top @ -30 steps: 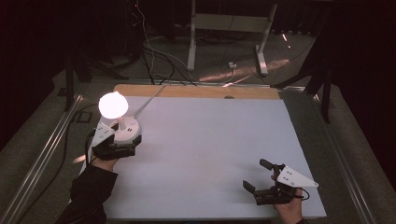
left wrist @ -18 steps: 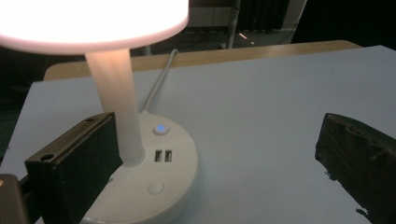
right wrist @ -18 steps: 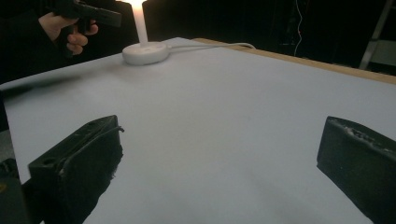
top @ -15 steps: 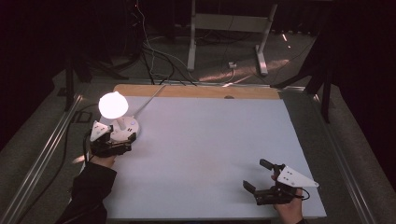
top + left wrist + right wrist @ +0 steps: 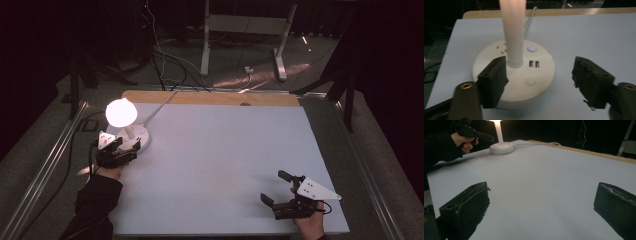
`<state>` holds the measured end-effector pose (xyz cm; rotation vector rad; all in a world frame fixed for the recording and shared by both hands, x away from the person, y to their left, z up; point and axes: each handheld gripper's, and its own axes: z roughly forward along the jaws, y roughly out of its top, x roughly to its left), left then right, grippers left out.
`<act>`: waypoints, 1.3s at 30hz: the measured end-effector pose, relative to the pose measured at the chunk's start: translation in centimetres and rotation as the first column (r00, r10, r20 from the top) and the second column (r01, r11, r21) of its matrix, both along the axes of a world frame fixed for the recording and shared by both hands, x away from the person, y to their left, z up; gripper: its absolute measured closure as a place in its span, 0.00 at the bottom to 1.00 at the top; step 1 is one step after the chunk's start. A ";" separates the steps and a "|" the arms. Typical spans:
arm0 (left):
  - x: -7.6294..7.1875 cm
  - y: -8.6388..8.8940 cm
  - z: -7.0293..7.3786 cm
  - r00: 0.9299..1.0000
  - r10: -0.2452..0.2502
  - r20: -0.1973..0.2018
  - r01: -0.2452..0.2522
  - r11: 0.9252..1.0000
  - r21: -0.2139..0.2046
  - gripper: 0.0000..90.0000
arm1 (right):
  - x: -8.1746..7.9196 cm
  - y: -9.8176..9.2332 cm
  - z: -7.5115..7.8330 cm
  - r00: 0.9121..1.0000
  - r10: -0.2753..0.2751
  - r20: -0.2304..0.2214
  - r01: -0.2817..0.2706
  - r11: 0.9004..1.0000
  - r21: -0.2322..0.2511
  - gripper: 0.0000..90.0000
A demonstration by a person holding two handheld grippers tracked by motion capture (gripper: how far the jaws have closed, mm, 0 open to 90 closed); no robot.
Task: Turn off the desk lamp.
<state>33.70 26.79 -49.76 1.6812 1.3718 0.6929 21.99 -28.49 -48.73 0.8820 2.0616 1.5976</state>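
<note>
White surface [image 5: 225,170], dark room. Lit lamp [image 5: 131,131] at far left corner; left claw [image 5: 539,80] open, just short of its round base. Right claw [image 5: 282,192] open, empty, well apart.

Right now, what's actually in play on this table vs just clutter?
In play:
- lit desk lamp, its round base with buttons and USB ports
- left gripper, open, over the base

Idle or background:
- right gripper, open on bare table
- floor cables
</note>
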 end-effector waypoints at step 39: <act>1.1 0.2 -1.1 0.998 -0.040 -0.056 0.042 0.998 0.042 1.00 | 0.0 0.1 -0.1 1.000 0.009 -0.013 -0.009 1.000 0.000 0.00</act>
